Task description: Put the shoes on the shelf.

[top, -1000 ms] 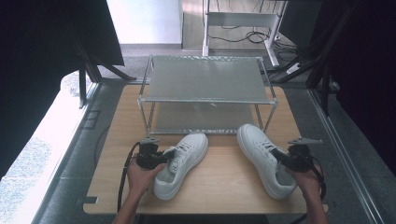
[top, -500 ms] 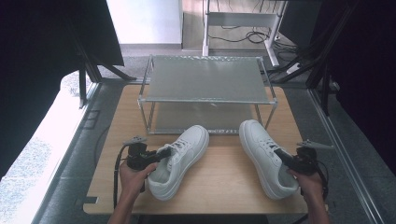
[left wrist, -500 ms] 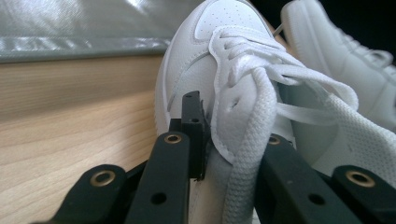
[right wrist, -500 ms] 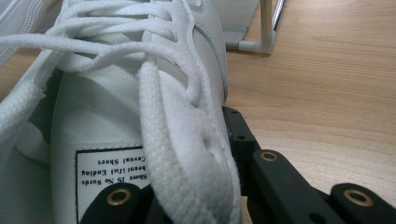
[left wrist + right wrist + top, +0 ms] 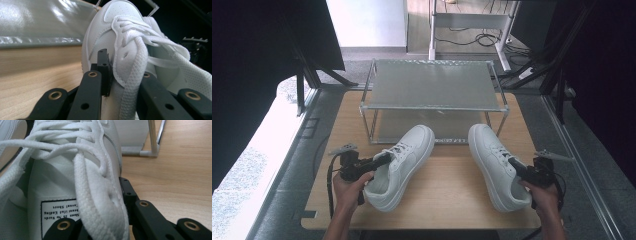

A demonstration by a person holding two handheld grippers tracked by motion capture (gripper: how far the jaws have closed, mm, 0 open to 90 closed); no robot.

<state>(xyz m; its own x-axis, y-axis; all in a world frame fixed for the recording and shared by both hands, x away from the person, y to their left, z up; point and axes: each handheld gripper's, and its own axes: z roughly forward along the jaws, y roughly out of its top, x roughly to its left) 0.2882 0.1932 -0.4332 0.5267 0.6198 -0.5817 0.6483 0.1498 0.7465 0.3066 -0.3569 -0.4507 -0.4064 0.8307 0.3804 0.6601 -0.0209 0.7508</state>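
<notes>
Two white lace-up sneakers lie on the wooden table in front of a wire rack. The left sneaker points its toe up and to the right, toward the rack. My left gripper is shut on its side wall by the collar; in the left gripper view the sneaker's wall fills the gap of the left gripper. The right sneaker points away from me. My right gripper is shut on its collar wall, one jaw inside the sneaker, as the right gripper shows.
A two-level metal rack with mesh shelves stands at the back of the table, its lower shelf just beyond the toes. Bare wood lies between the sneakers and along the front edge. Floor and cables surround the table.
My left hand has moved left and slightly up, swinging the left sneaker's heel with it and its toe closer to the rack. The right hand and its sneaker have barely shifted.
</notes>
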